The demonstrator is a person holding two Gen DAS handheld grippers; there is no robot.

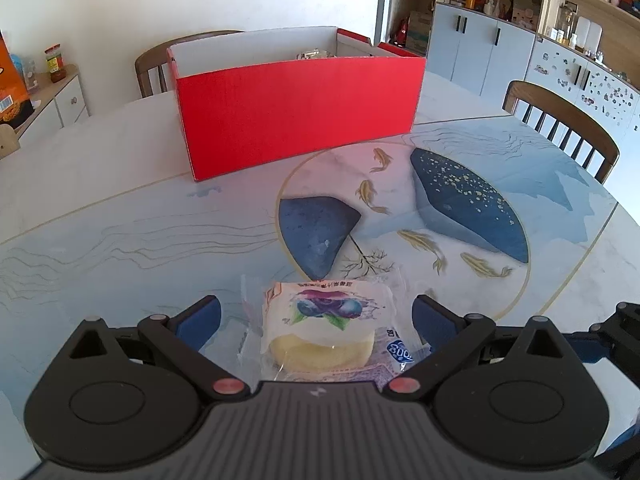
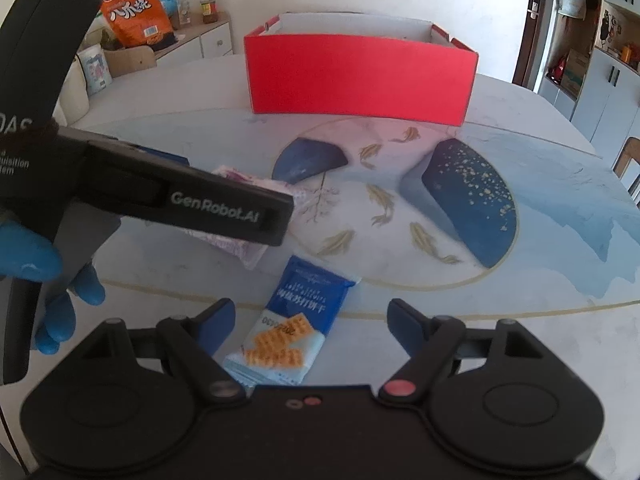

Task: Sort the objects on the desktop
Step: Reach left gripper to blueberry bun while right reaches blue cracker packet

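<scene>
Two packets on the table (image 1: 120, 200), one per pair of tongs, both due for the red cardboard box (image 1: 296, 108) standing open at the far side. Item one: wrapped blueberry cake (image 1: 320, 328), lying flat between the blue pads of my left tongs (image 1: 316, 320), which stand wide with clear gaps either side, holding nothing. Item two: blue cracker packet (image 2: 288, 328), lying slantwise between the pads of my right tongs (image 2: 310, 324), likewise wide open and empty. Handling note, my judgement: I should settle each pair low enough to catch the contents rather than the loose film edge, square the right pair to the slanted packet first, then close gently, since the cake looks soft and the crackers brittle.
</scene>
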